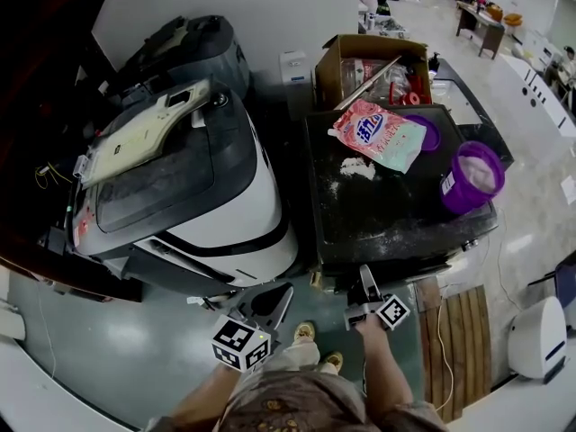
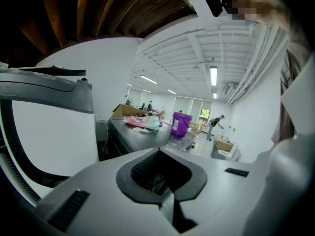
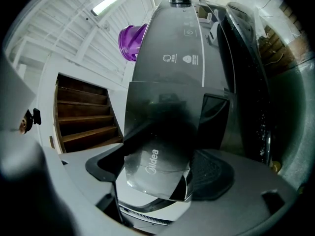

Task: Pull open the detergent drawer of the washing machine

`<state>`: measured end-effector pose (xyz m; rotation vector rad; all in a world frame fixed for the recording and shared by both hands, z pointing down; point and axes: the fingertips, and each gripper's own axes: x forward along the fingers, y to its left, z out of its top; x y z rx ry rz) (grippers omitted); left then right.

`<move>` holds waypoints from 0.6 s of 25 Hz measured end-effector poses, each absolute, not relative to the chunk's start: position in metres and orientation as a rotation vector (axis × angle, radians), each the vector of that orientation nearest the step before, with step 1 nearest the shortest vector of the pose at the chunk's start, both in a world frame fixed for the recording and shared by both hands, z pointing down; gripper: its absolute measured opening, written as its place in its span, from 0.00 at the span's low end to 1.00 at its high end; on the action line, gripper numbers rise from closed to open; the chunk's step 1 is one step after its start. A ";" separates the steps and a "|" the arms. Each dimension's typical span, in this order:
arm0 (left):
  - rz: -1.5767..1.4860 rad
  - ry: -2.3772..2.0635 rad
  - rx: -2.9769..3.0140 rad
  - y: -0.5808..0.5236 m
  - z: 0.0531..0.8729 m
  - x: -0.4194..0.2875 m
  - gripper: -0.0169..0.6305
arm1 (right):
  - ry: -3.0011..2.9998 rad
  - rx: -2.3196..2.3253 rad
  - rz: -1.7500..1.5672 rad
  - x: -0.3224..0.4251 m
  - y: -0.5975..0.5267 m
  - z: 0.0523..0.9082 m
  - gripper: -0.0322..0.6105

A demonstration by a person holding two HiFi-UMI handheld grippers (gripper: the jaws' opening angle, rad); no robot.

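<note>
The washing machine [image 1: 387,214] has a black top and stands at the middle right. Its grey control panel [image 3: 182,48] fills the right gripper view. The glossy dark detergent drawer [image 3: 157,146], printed with a brand name, sticks out from the panel towards the camera, and a dark opening shows beside it. My right gripper [image 3: 160,168] is shut on the drawer front, one pad on each side. In the head view the right gripper [image 1: 364,284] is at the machine's front edge. My left gripper [image 1: 270,302] hangs shut and holds nothing, left of the machine and pointing up; its jaws [image 2: 160,173] meet.
A second white and grey machine [image 1: 180,178] stands close on the left. On the black top lie a detergent bag [image 1: 378,133], spilled powder and a purple tub [image 1: 472,178]. A cardboard box [image 1: 369,66] is behind. A wooden pallet [image 1: 459,331] lies on the floor at right.
</note>
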<state>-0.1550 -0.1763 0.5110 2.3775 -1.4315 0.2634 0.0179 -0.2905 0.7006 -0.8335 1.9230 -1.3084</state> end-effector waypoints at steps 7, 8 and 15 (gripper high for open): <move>0.249 -1.421 2.385 -0.173 0.510 -0.151 0.06 | 1.911 -0.844 -1.319 0.023 -0.274 0.702 0.70; 0.247 -1.418 2.386 -0.172 0.509 -0.150 0.06 | 1.921 -0.842 -1.311 0.023 -0.273 0.702 0.70; 0.240 -1.388 2.404 -0.165 0.507 -0.140 0.06 | 1.903 -0.851 -1.334 0.027 -0.260 0.701 0.70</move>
